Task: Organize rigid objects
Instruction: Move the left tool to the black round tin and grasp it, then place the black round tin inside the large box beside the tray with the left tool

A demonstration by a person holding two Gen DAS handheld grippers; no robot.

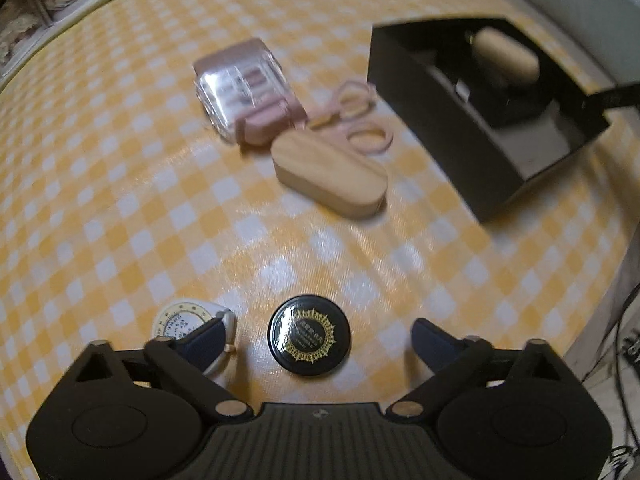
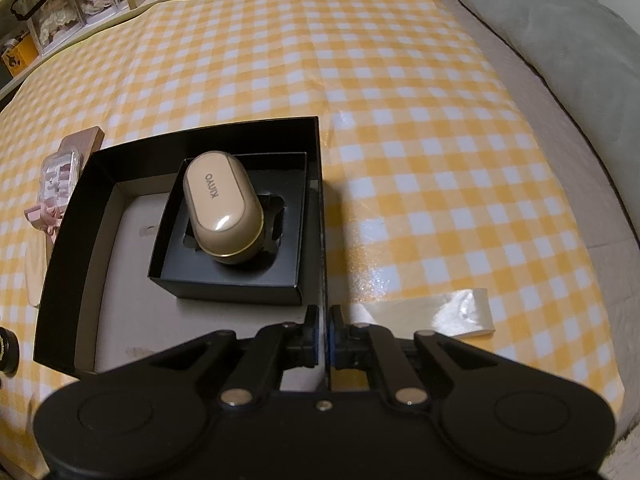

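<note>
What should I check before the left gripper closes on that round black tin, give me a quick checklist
1. Left gripper open wide enough for the round black tin: ok.
2. Tin centred between the fingers: not ok, it lies nearer the left finger.
3. Neighbours clear: not ok, the left finger overlaps the white tape measure.
4. Right gripper shut on the wall of the big black box, steadying it: ok.
5. Room in the box: ok, pale floor is bare beside the inner tray holding the beige case.
6. Fingertips low enough to touch the tin's sides: cannot tell.
</note>
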